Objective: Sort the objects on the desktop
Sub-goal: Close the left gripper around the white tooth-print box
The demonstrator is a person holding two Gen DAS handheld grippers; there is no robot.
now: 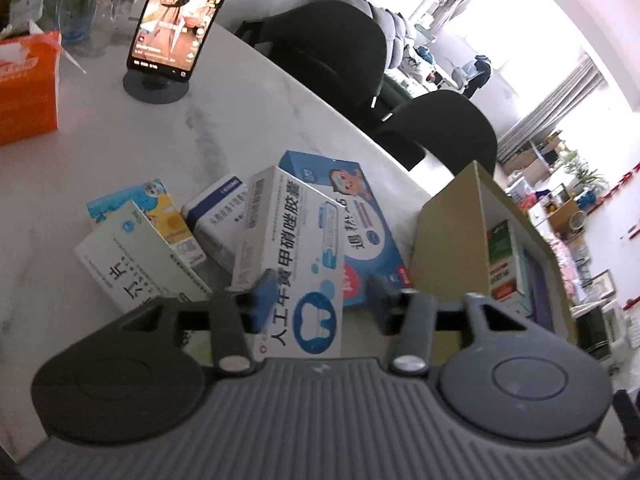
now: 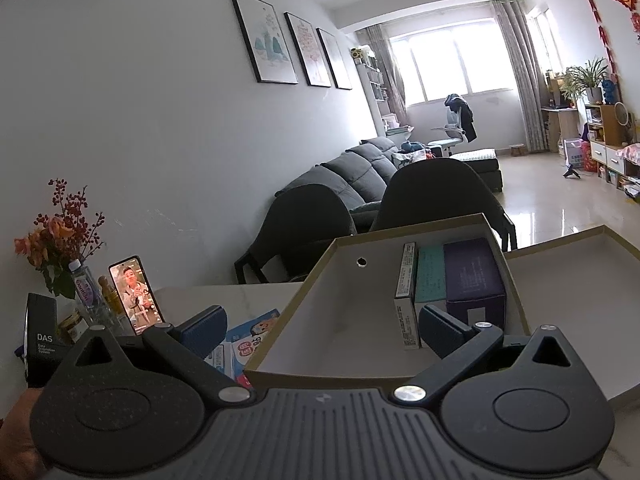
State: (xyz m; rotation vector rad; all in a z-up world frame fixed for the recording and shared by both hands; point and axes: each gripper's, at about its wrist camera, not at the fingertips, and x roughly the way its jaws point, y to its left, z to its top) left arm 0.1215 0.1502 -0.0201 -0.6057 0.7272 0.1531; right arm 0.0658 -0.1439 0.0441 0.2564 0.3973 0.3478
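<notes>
The left tongs stand part open around the near end of a white medicine box with a blue tooth mark. The left pad sits against the box's edge; the right pad stands clear of it, so no grip shows. The box tilts, propped across the other packs on the pale marble worktop. Beneath it lies a flat blue box with a cartoon bear. To its left lie a small white and navy box, a pale green box and a blue and yellow pack. Just right of the pile stands a cardboard box with packs inside.

The right tongs hang wide open with nothing between them, over the near rim of that same box. Three packs stand side by side against its right wall: white, teal and dark purple.

Farther off, a phone on a round stand shows a video, beside an orange tissue pack. Two dark chairs stand past the worktop's edge
</notes>
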